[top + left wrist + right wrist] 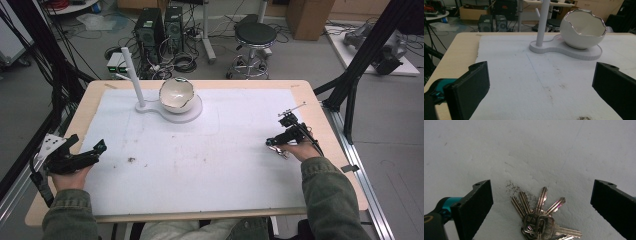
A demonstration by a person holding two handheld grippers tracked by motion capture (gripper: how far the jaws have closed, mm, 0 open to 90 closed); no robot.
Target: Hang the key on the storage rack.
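— Where's the bunch of keys (541, 220)?
— Flat on the worktop (200, 165), under the right hand-held gripper (541, 202), jaws spread wide, empty.
— Tricky?
— Light, hard, slippery, floppy; pinch at the ring.

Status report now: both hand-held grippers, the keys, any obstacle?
Left hand-held gripper open, idle. Right hand-held gripper open over bunch of keys, flat on white mat. No obstacle near keys.

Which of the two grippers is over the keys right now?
The right gripper: its open jaws straddle the bunch of keys on the white mat. The left gripper, also open, faces bare mat toward the eggshell bowl.
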